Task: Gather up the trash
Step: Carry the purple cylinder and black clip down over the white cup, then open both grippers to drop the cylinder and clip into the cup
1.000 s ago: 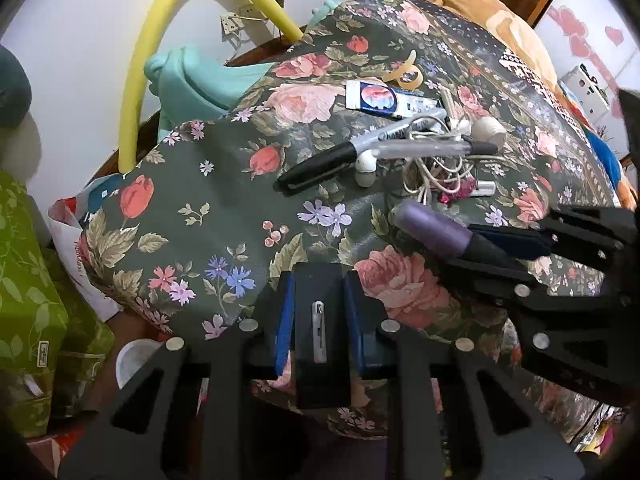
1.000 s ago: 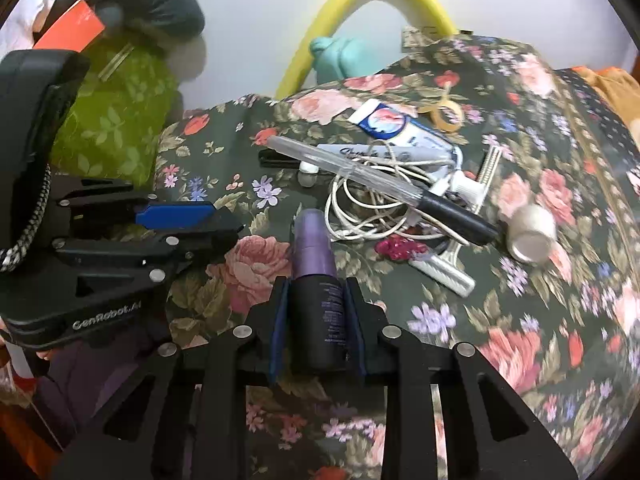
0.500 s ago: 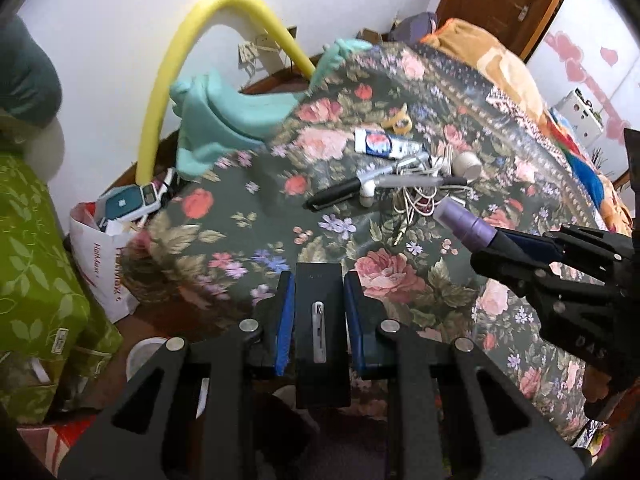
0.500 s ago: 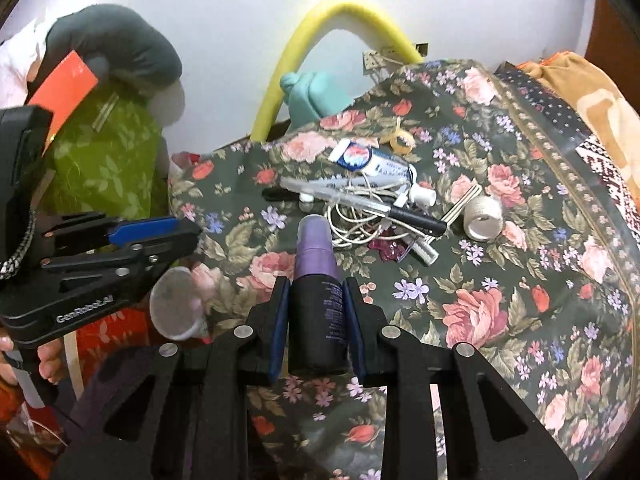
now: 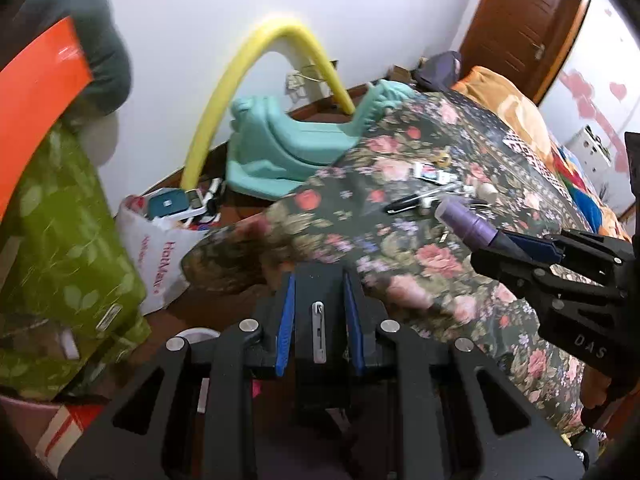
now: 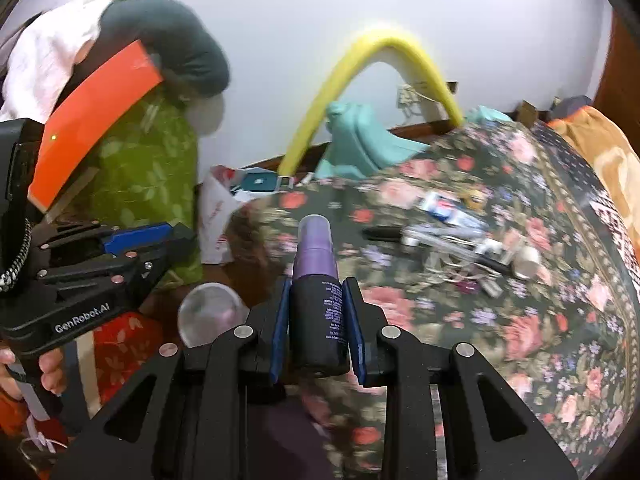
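**Two items in hand, a pile left on the bed**

Nearest the cameras, each gripper is already loaded. Between the pads of the left gripper [image 5: 319,322] sits a flat black piece with a small silver clip [image 5: 318,332], clamped tight. Just across from it, the right gripper [image 6: 319,312] is closed around a dark spray bottle with a purple cap [image 6: 318,280], its cap pointing forward over the edge of the bed [image 6: 520,340]. Neither piece has been dropped anywhere; a round clear cup [image 6: 210,314] stands on the floor below, and a white shopping bag [image 5: 154,256] with things in it lies by the green cloth, but which place takes the trash I cannot tell.

Farther out on the floral bedspread, much is still waiting: a black marker [image 6: 384,234], a clear tube and tangled white cable [image 6: 452,252], a toothpaste tube [image 6: 450,208], a white roll [image 6: 528,262] and a small yellow ring [image 6: 476,198]. By my reckoning the job is early.
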A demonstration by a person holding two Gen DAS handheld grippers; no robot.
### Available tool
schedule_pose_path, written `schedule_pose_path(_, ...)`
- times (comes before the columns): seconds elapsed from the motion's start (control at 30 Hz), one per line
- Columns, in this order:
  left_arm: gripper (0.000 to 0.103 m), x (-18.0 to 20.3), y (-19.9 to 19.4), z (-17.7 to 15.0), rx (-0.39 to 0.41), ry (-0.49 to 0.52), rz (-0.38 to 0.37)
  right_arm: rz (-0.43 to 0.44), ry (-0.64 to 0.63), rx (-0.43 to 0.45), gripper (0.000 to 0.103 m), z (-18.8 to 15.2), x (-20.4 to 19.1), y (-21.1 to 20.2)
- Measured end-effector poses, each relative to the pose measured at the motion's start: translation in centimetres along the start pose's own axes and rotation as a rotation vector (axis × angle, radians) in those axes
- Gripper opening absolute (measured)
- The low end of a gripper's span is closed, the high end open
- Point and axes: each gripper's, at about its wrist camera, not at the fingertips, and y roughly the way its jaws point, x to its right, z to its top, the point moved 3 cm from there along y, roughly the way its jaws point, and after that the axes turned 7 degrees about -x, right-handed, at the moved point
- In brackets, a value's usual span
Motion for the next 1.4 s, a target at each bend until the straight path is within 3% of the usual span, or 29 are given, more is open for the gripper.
schedule_pose_path(0.33,0.023,-8.1,-0.8,-4.2,-0.029,-0.104,0.046,0.069,-0.075,-0.035,0.024,1.0,-9.1,3.1)
schedule_pose_path(0.73,0.023,-17.2,3.0,-10.2,-0.170,-0.262,0.042,0.148,-0.162,-0.209,0.024,0.2,-17.6,10.7)
schedule_pose_path(1.03,0.023,-21.4,8.1,-13.3,-0.292,-0.367,0.029,0.174,-0.171,-0.355,0.024,-0.5,-20.4,17.3)
schedule_pose_path(1.13,0.023,-22.8,9.6,-14.0,-0.316,-0.436,-0.023,0.173,-0.160,-0.397,0.024,-0.7,-20.5,19.1)
schedule_pose_path(1.4,0.026,-24.5,10.7,-13.5,-0.310,-0.515,-0.036,0.195,-0.109,-0.431,0.027,0.1,-20.6,21.4)
